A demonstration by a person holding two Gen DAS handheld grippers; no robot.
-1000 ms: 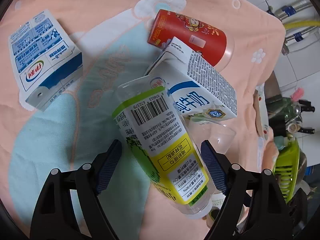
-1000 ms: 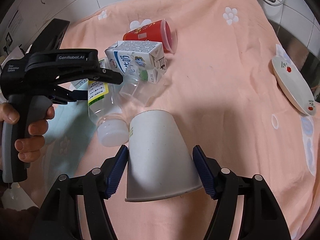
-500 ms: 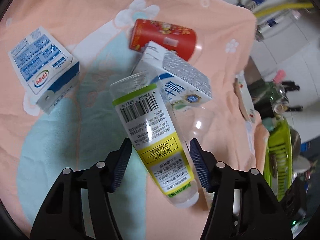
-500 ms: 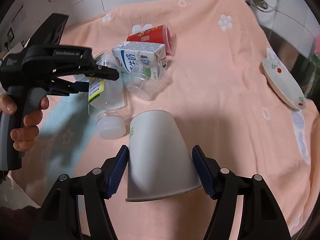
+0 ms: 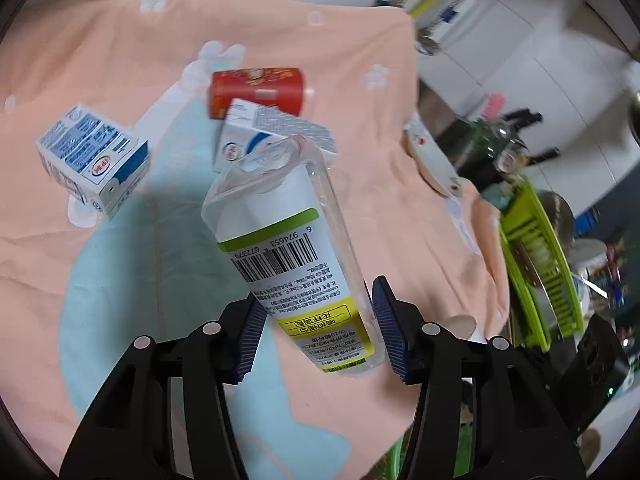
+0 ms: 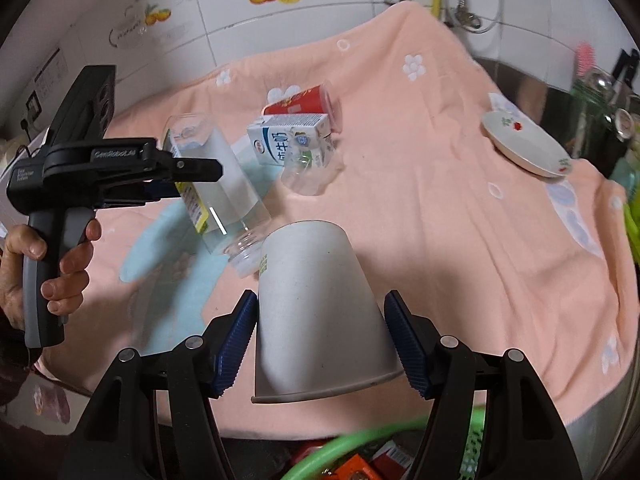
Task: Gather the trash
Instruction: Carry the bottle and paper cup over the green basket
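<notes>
Left gripper (image 5: 318, 326) was closing on the empty clear bottle (image 5: 286, 240), lifted above the peach cloth (image 5: 100, 60); right gripper (image 6: 322, 342) clamped an upturned paper cup (image 6: 316, 312) over a green basket (image 6: 360, 440), its contents unclear.

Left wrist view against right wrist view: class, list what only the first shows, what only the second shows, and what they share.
Only the left wrist view shows the separate blue-and-white milk carton and the green dish rack.

Only the right wrist view shows the paper cup clamped in the right gripper, the fallen clear cup, the green basket rim and the hand.

Both show the plastic bottle, lifted with the left gripper closing on it, the red cup, the middle milk carton, the plate and the peach cloth.
</notes>
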